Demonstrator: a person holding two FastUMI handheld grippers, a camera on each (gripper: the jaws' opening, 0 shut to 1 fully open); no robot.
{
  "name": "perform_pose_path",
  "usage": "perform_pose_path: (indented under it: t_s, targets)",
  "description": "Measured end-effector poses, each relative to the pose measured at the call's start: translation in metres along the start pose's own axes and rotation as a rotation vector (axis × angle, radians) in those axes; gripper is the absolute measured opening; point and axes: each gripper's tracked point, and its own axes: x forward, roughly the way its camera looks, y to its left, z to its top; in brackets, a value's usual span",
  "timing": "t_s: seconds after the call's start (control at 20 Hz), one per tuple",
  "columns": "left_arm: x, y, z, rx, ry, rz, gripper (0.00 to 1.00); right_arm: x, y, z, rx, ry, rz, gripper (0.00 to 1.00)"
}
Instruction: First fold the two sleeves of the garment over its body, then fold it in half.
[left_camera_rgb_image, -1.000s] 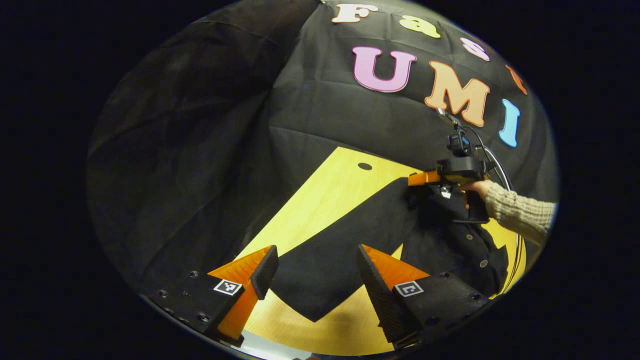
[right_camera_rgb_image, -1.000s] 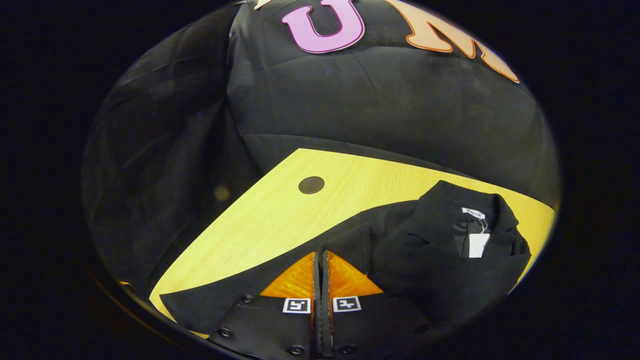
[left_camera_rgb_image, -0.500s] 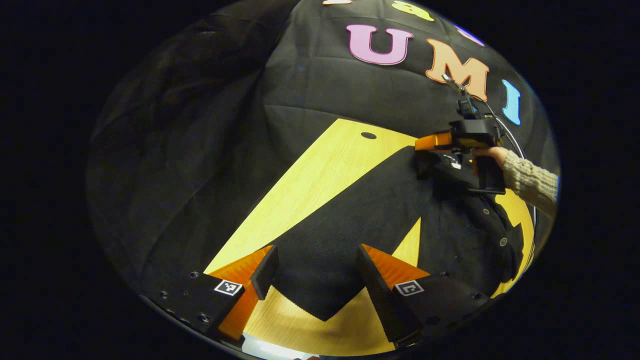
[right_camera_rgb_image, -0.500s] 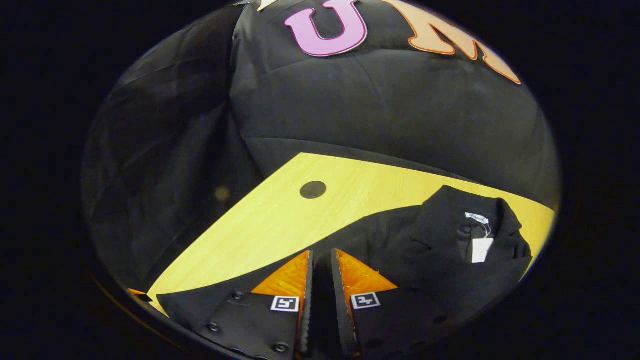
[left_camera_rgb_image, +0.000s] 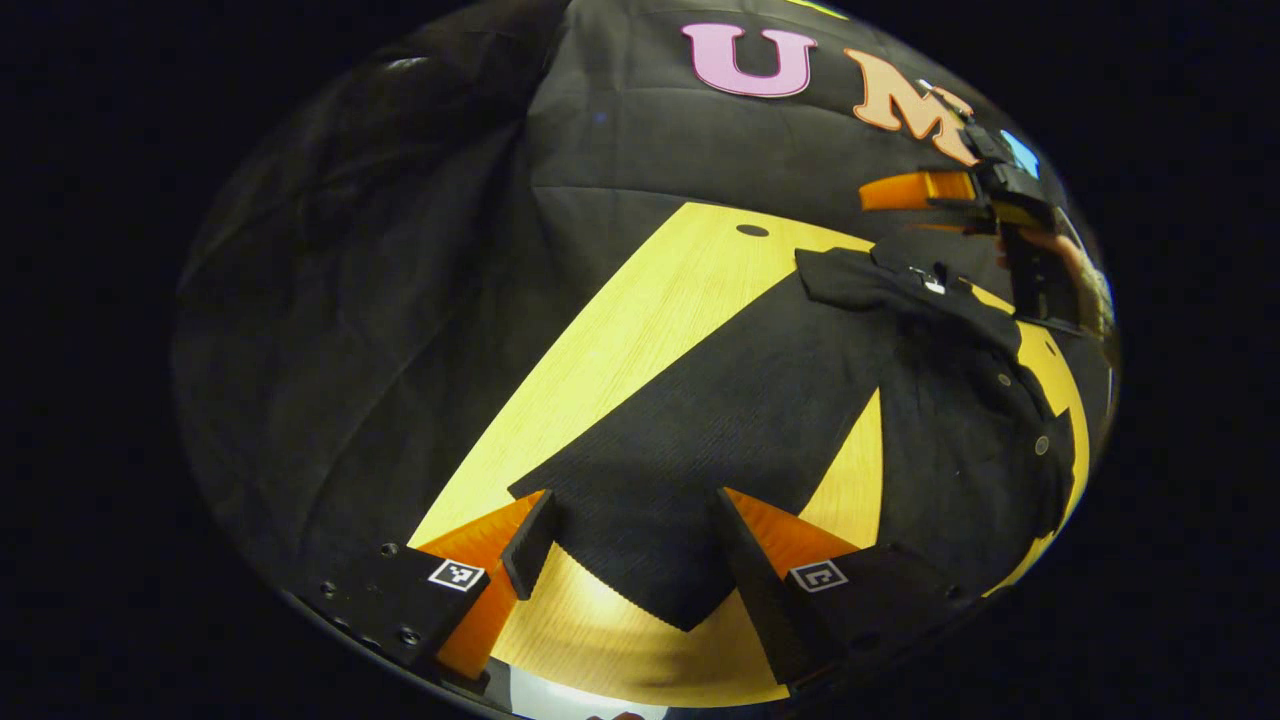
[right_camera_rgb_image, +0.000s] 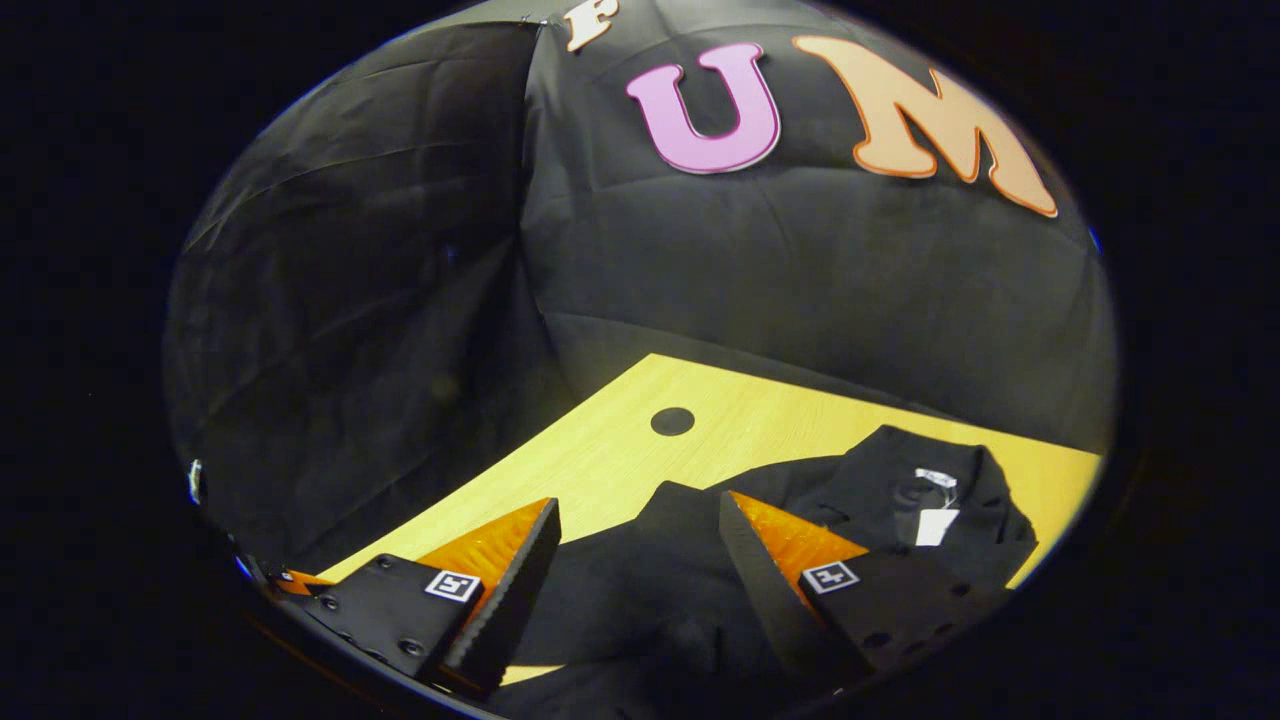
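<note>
1. while both grippers hang above the table (left_camera_rgb_image: 650, 320), count: one garment (left_camera_rgb_image: 760, 420), two grippers.
2. garment lies flat on table, sleeve (left_camera_rgb_image: 650, 520) between the spread fingers of left gripper (left_camera_rgb_image: 630, 545), ungrasped.
3. right gripper (right_camera_rgb_image: 635, 560), clamped 1.0 s ago, now spread and raised off the garment.

My left gripper view rides low over the near edge of the yellow wooden table (left_camera_rgb_image: 650, 310), facing along the spread black button-front garment (left_camera_rgb_image: 740, 420) toward the booth's black cloth wall (left_camera_rgb_image: 620, 140), close to the sleeve end; far off it catches my right gripper (left_camera_rgb_image: 900, 190); my right gripper view sits higher, near the collar, facing the same wall (right_camera_rgb_image: 800, 270); both views share the table (right_camera_rgb_image: 620, 460), its round dark hole (right_camera_rgb_image: 672, 421) and the garment (right_camera_rgb_image: 900, 500).
</note>
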Motion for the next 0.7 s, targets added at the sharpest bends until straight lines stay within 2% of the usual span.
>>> perform_pose_path:
  t_s: [0.25, 0.45, 0.7]
  targets:
    - [0.004, 0.0, -0.009, 0.039, 0.017, -0.002, 0.95, -0.059, -0.021, 0.02, 0.092, -0.074, -0.043, 0.99]
    - [0.002, 0.001, -0.01, 0.035, 0.006, -0.003, 0.96, -0.115, -0.054, 0.022, 0.167, -0.136, -0.147, 0.98]
    - [0.0, 0.0, -0.01, 0.043, -0.043, -0.024, 0.96, -0.192, -0.091, 0.003, 0.263, -0.173, -0.278, 0.98]
